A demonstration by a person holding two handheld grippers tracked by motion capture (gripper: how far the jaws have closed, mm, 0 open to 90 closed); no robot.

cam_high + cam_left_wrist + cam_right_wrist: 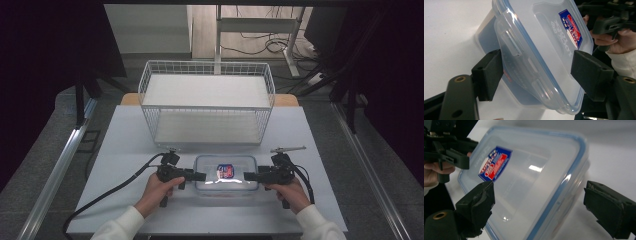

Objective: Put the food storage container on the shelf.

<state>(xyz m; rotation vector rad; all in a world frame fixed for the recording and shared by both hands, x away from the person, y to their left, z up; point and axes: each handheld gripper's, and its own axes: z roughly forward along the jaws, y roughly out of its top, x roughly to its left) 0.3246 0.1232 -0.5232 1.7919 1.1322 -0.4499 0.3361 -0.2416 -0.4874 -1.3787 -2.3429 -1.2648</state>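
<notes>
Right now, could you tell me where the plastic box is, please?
In the high view the box sits on the table near its front edge, between the left tool and right tool, just before the wire basket.

Container base hidden under lid; label text unreadable.

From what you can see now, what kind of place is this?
Probably a lab or recording workspace, not a home: a white table framed by metal rails, dark curtains at the sides, and loose cables on the floor behind.
</notes>
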